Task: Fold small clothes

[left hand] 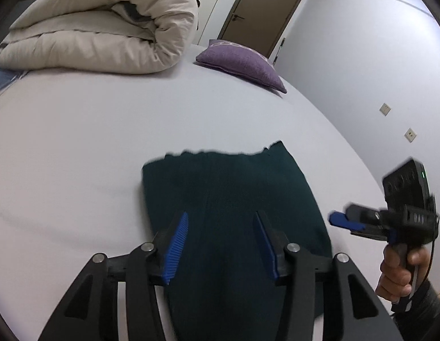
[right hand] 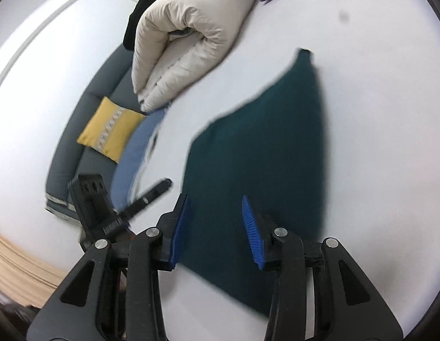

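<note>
A dark green knitted garment (left hand: 234,199) lies flat on the white bed; it also shows in the right wrist view (right hand: 262,147). My left gripper (left hand: 221,218) is open above the garment's near part, holding nothing. My right gripper (right hand: 215,203) is open above the garment's near edge, holding nothing. The right gripper also shows in the left wrist view (left hand: 338,218), held by a hand off the garment's right side. The left gripper shows in the right wrist view (right hand: 163,184) at lower left, blurred.
A rolled cream duvet (left hand: 100,25) lies at the back of the white bed (left hand: 77,142), with a purple cushion (left hand: 239,62) beside it. A blue cloth (right hand: 134,153) lies at the bed's edge. A grey sofa (right hand: 77,147) with a yellow cushion (right hand: 111,128) stands beyond.
</note>
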`<state>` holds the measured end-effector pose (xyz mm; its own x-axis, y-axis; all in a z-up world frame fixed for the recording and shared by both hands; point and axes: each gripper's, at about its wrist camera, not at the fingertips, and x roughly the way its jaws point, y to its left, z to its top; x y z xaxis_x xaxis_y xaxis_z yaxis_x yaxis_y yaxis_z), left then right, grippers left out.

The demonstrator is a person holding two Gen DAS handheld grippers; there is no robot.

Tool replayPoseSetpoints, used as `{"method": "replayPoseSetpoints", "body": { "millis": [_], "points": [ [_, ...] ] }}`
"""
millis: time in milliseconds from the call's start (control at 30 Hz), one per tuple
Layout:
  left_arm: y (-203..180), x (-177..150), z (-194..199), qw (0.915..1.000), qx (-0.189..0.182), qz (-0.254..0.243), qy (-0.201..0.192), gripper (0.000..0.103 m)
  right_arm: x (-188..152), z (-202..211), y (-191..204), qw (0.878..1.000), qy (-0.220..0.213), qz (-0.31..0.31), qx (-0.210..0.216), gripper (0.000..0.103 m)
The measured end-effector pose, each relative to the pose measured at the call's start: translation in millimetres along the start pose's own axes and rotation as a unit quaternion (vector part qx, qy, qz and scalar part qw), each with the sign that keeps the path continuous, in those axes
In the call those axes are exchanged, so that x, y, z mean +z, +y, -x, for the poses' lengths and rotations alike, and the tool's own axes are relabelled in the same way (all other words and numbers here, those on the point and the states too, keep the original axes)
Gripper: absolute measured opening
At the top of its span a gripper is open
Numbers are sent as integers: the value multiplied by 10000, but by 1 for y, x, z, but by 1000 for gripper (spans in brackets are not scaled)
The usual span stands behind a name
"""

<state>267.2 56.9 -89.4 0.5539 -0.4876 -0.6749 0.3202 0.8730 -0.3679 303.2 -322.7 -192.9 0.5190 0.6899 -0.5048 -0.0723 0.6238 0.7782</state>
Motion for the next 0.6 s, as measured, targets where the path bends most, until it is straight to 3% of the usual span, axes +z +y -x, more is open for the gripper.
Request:
{"method": "replayPoseSetpoints", "body": {
  "millis": [100, 167, 267, 333, 500, 567, 600],
  "points": [
    [6, 11, -34, 9994, 187, 43, 281, 50, 41, -40, -9, 9993, 76, -358, 83, 37],
    [19, 7, -55, 9981, 273, 161, 523, 49, 60, -63, -24, 9982, 179, -565, -85, 36],
    [29, 2, -59, 9988, 76, 234, 418, 48, 83, -79, -44, 9965, 13, -836, -5, 36],
    [34, 2, -58, 9989, -41, 270, 386, 48, 99, -82, -56, 9947, -201, -991, -172, 37],
    [40, 1, -39, 9987, -193, 425, 226, 49, 106, -69, -87, 9881, -546, -1427, -204, 38],
    [46, -2, -21, 9982, -142, 590, 35, 55, 97, -48, -84, 9875, -761, -1320, -413, 49],
    [51, -4, -10, 9978, -118, 657, -49, 64, 93, -39, -84, 9869, -812, -1305, -488, 60]
  ]
}}
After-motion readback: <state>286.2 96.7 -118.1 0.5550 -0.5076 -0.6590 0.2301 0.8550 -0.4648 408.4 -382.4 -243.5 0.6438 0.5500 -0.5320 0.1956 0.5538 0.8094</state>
